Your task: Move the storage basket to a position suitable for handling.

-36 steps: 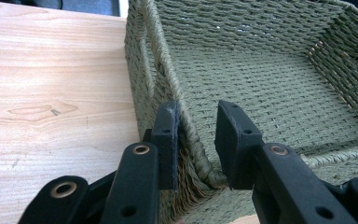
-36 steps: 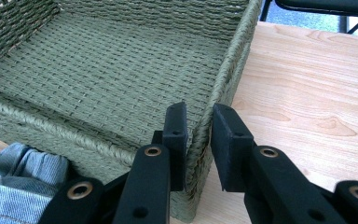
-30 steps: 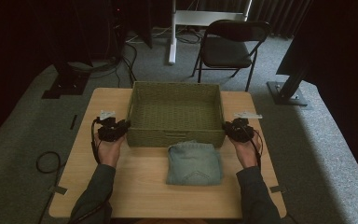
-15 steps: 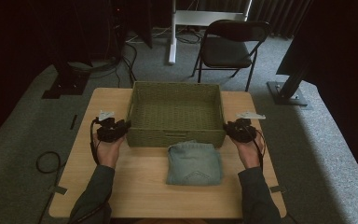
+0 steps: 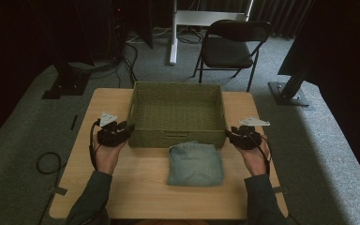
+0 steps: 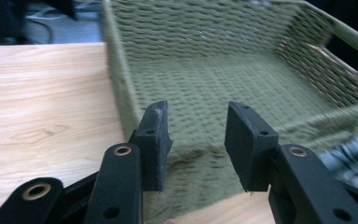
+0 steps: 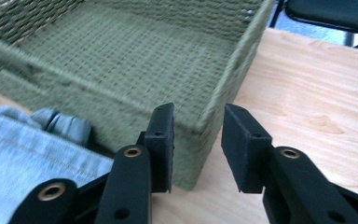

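Observation:
A green woven basket (image 5: pixel 176 138) stands empty in the middle of the wooden table (image 5: pixel 103 187). Folded blue jeans (image 5: pixel 194 164) lie just in front of it. My left gripper (image 5: pixel 129 128) is at the basket's front left corner. Its jaws have just been opening, and in the left gripper view (image 6: pixel 196 140) they stand apart with the basket (image 6: pixel 214 70) corner behind the gap. My right gripper (image 5: pixel 228 133) is at the front right corner. Its jaws (image 7: pixel 196 144) have also just been opening, and they straddle the basket (image 7: pixel 121 56) corner without pressing on it. The jeans (image 7: pixel 23 144) lie to their left.
A black folding chair (image 5: pixel 232 44) stands on the carpet beyond the table. Stand bases and cables lie on the floor at the far left (image 5: pixel 65 86) and far right (image 5: pixel 290 93). Bare tabletop flanks the basket on both sides.
Both hands stay at the basket's front corners. The left hand has shifted slightly. The basket and the jeans have not moved.

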The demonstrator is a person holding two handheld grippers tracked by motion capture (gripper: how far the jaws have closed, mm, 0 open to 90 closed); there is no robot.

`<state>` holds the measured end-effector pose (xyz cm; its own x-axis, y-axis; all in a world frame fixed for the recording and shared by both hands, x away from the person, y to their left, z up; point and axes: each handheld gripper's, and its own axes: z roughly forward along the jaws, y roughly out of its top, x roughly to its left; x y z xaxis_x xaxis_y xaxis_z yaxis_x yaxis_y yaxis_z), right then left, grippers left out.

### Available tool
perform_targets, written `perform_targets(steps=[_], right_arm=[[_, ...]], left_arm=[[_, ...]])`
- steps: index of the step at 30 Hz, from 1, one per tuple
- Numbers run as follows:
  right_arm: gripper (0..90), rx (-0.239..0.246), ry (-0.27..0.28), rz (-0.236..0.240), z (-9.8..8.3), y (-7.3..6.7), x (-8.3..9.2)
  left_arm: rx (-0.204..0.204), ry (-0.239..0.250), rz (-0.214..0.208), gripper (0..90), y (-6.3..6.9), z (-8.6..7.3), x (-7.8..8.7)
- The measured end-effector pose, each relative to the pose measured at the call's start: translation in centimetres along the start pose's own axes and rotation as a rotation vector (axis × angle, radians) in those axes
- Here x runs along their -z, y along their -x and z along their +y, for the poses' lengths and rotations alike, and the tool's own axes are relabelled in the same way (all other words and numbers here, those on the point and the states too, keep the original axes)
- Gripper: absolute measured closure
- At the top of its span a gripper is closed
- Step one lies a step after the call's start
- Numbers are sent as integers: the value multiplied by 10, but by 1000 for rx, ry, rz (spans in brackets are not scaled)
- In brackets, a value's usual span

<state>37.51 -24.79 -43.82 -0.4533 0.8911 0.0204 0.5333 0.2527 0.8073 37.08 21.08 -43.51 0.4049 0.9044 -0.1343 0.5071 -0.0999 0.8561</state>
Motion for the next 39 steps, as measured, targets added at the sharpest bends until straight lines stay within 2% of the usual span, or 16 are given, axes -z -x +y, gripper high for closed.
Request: perform_targets(steps=[5, 6, 9, 10, 15, 17, 20, 26, 31, 39], right_arm=[[631, -5, -11, 29, -7, -2, 0], [627, -8, -16, 34, -9, -2, 0], [624, -6, -12, 58, -13, -2, 0], [617, -3, -12, 66, -15, -3, 0], [598, 16, -5, 110, -22, -6, 3], [596, 18, -10, 137, -23, -8, 4], [601, 39, -24, 145, -26, -13, 5], [566, 68, -27, 156, -33, -21, 9], [550, 66, -27, 155, -42, -20, 8], [535, 83, -5, 147, -45, -20, 10]], left_arm=[[-57, -10, -48, 598, 9, -4, 1], [-57, -10, -48, 598, 9, -4, 1], [-100, -19, -93, 597, 14, -7, -3], [-122, -23, -118, 596, 15, -8, -4], [-189, -49, -173, 590, 27, -12, -9], [-208, -57, -189, 587, 31, -13, -12], [-241, -72, -206, 583, 38, -15, -17], [-273, -97, -237, 572, 46, -21, -26], [-277, -112, -246, 566, 49, -24, -31], [-281, -123, -258, 566, 55, -28, -36]])
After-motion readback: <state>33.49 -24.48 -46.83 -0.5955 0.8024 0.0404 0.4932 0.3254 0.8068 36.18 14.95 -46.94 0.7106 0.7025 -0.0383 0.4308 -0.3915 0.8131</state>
